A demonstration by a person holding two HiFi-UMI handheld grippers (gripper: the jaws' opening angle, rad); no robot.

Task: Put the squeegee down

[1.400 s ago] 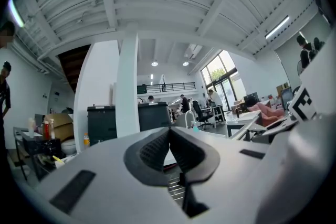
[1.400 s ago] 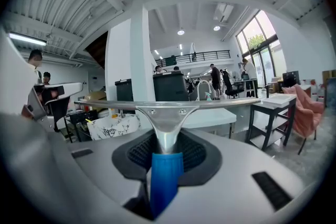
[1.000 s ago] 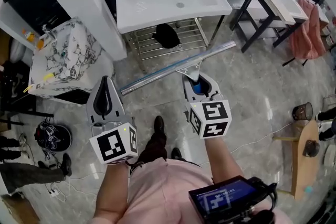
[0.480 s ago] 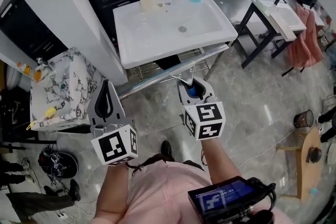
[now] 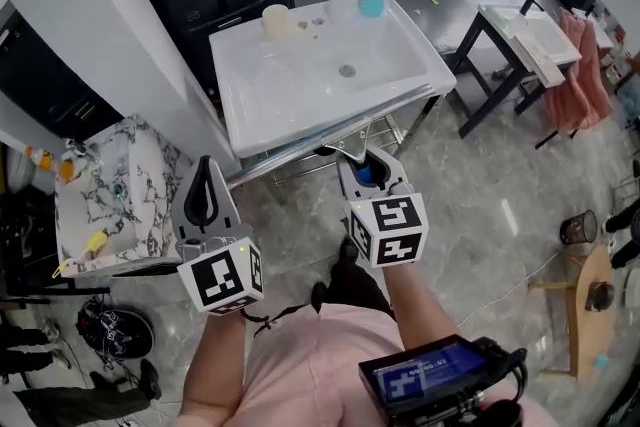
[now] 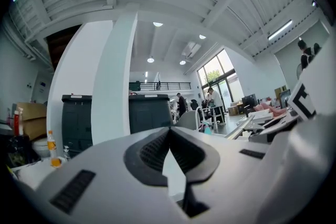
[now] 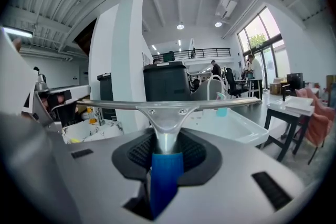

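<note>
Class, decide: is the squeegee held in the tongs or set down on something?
Held. The right tongs grip the squeegee by its blue handle; its blade is up in the air.

Your left tongs (image 6: 169, 132) are pressed together, empty, pointing at a white pillar (image 6: 118, 86) between two dark cabinets (image 6: 149, 113).

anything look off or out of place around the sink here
Nothing stands out. The squeegee sits level and straight in the right gripper. The cup and blue bottle stand upright on the white sink, and no spill or damage shows.
</note>
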